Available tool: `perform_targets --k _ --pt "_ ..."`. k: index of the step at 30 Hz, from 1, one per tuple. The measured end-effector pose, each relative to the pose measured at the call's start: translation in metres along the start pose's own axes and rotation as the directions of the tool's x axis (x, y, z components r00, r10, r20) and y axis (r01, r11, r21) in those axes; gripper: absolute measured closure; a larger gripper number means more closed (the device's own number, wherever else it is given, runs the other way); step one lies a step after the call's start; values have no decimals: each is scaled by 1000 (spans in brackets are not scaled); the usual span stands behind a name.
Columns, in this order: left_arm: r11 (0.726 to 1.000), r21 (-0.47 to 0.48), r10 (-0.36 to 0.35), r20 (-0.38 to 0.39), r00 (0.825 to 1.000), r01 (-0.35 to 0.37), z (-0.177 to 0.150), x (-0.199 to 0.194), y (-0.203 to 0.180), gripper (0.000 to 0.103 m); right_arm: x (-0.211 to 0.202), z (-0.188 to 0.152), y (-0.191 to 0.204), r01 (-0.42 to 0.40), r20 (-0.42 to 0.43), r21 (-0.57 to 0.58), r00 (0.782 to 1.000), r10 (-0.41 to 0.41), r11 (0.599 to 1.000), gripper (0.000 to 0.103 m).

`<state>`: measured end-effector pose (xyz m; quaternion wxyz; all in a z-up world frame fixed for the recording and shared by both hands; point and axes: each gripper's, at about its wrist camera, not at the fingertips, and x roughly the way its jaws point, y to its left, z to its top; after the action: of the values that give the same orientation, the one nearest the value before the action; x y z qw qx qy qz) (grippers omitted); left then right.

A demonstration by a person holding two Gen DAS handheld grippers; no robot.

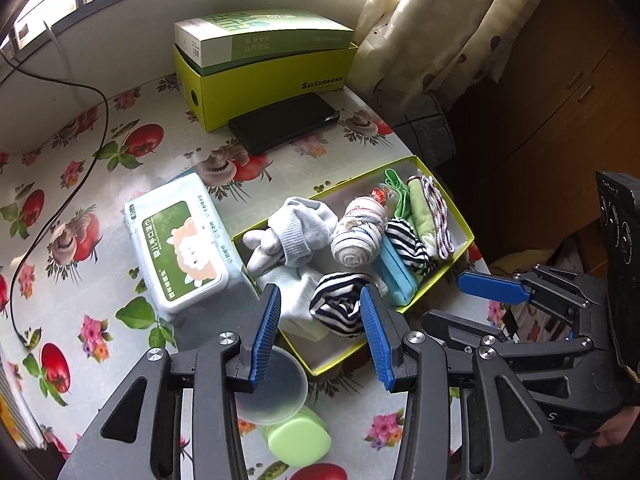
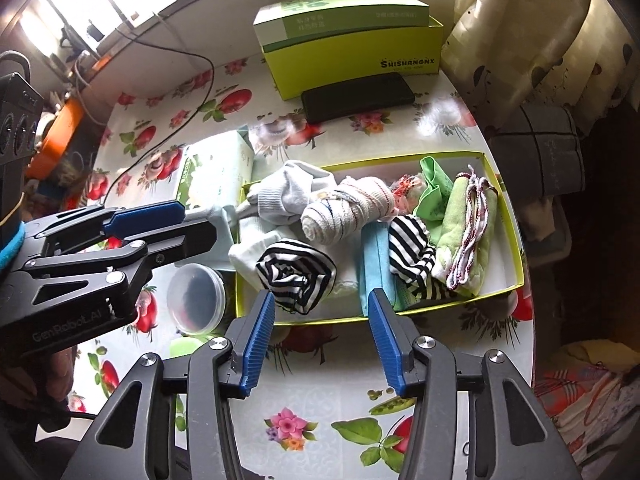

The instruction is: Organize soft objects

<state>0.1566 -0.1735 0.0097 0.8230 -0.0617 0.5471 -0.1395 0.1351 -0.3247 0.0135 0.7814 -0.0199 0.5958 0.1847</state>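
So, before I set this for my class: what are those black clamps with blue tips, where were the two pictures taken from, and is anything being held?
No robot here: a person carries a hand-held gripper in each hand, each with a camera looking along its blue fingers. One picture is from the left hand-held gripper, the other from the right hand-held gripper. Both stand open and hold nothing. On the flowered table lies a shallow box of socks and folded cloths, with a striped sock nearest. Beside it sits a pack of wipes.
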Motion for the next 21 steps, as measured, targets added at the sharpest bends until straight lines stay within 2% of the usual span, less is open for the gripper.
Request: perform_targets --k 21 --pt "998 -18 55 20 998 -54 -51 -40 9 60 -22 -32 48 38 15 -86 999 -37 996 50"
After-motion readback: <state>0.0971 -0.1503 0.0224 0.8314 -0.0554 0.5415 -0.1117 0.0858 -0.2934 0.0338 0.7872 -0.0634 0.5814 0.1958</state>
